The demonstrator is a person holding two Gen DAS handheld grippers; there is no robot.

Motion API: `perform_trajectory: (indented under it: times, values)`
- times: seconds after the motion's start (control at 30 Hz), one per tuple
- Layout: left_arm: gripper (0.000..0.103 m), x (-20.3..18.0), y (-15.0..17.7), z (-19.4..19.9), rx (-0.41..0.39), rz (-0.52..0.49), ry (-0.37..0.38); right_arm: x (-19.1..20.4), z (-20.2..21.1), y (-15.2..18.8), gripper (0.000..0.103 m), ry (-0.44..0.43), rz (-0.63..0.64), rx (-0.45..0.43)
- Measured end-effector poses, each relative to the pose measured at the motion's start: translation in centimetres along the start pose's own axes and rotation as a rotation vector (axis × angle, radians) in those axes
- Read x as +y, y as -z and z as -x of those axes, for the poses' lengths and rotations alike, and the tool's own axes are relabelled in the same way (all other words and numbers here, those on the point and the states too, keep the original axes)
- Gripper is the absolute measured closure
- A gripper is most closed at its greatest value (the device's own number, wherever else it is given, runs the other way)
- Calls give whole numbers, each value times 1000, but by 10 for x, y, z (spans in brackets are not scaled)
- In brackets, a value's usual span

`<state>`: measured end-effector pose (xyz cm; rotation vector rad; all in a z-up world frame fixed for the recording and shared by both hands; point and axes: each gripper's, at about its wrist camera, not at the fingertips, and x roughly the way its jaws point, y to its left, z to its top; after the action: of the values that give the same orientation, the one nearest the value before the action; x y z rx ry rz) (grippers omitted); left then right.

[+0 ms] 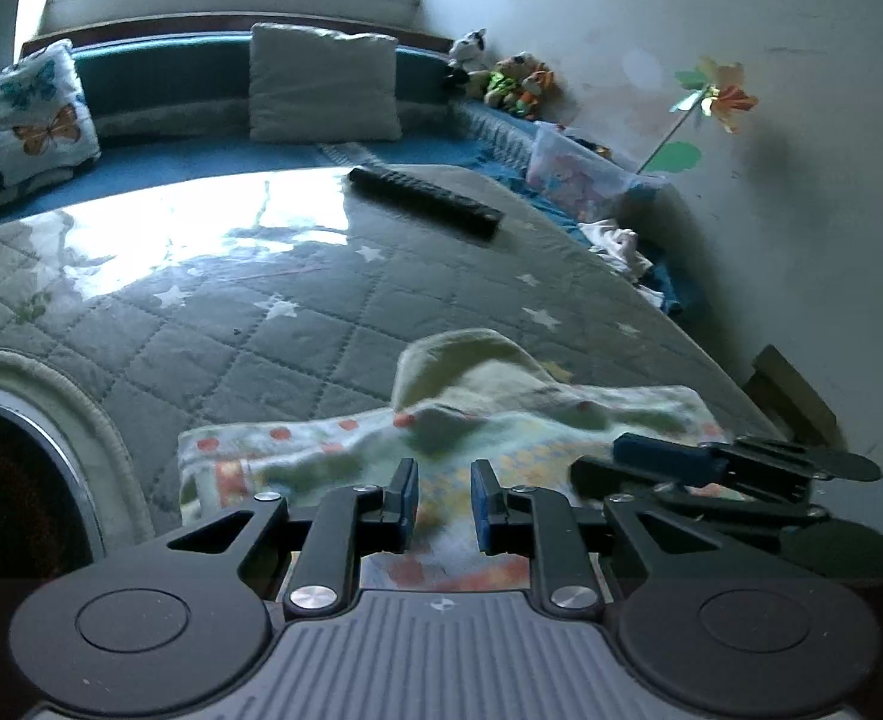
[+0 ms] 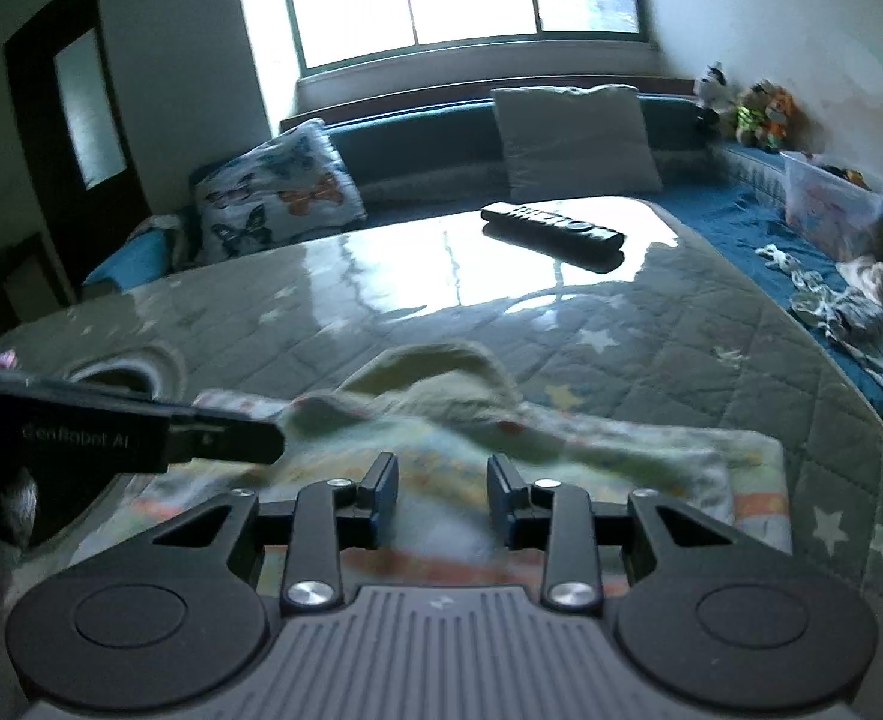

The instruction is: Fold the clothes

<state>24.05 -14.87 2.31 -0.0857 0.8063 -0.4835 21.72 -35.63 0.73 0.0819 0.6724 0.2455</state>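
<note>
A small pale yellow-green garment [image 1: 501, 396] [image 2: 441, 402] with orange dots and a patterned panel lies crumpled on the quilted, star-printed table [image 1: 231, 330] [image 2: 681, 330]. My left gripper [image 1: 444, 498] hovers over its near edge. The jaws stand a little apart, and cloth shows below the gap, not pinched. My right gripper [image 2: 441, 492] hangs over the same garment just to the right, jaws wider apart with nothing clamped. In the left wrist view the right gripper [image 1: 609, 462] comes in from the right, low over the cloth. The left gripper [image 2: 273, 441] reaches in from the left in the right wrist view.
A black remote control [image 1: 423, 201] [image 2: 552, 228] lies at the far side of the table. A round rimmed object [image 1: 21, 420] sits at the near left. A blue couch behind holds pillows [image 2: 579, 138], soft toys [image 1: 513, 84], a plastic box [image 2: 825, 204] and loose clothes [image 2: 849, 312].
</note>
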Motion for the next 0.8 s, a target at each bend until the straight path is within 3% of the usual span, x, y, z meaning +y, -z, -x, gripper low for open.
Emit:
perform_trajectory:
  times: [0.5, 0.8]
  values:
    - [82, -19, 61, 37, -24, -102, -46, 45, 52, 60, 64, 21, 178, -5]
    - [81, -11, 71, 50, -36, -63, -59, 36, 66, 71, 61, 41, 73, -48]
